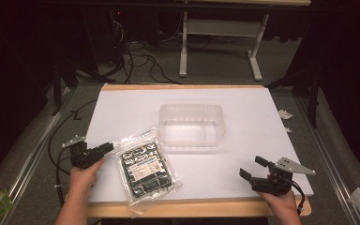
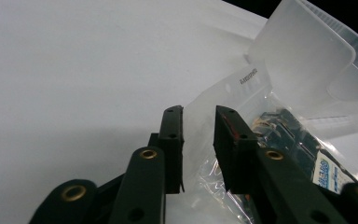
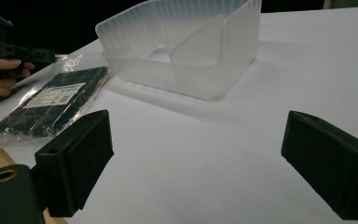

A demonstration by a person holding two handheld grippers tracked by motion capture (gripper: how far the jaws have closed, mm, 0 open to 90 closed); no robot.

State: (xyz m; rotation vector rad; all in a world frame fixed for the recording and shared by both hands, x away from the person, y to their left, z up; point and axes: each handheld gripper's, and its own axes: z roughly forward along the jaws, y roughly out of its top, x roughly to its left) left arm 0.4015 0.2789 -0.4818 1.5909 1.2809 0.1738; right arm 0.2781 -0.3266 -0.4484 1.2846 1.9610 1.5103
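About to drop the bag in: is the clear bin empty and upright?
Empty and upright. The bin stands open side up on the table, with bare floor showing through it; the bag lies flat outside, beside it.

- High view: looks forward and down from above the near edge, taking in the whole white table (image 1: pixel 243 154).
- Left gripper view: sits low and very near, facing along its jaws at the clear bag (image 2: pixel 214 135).
- Right gripper view: sits low, faces across the table toward the plastic tub (image 3: pixel 182 46).
- Shared by all three: bag and tub.
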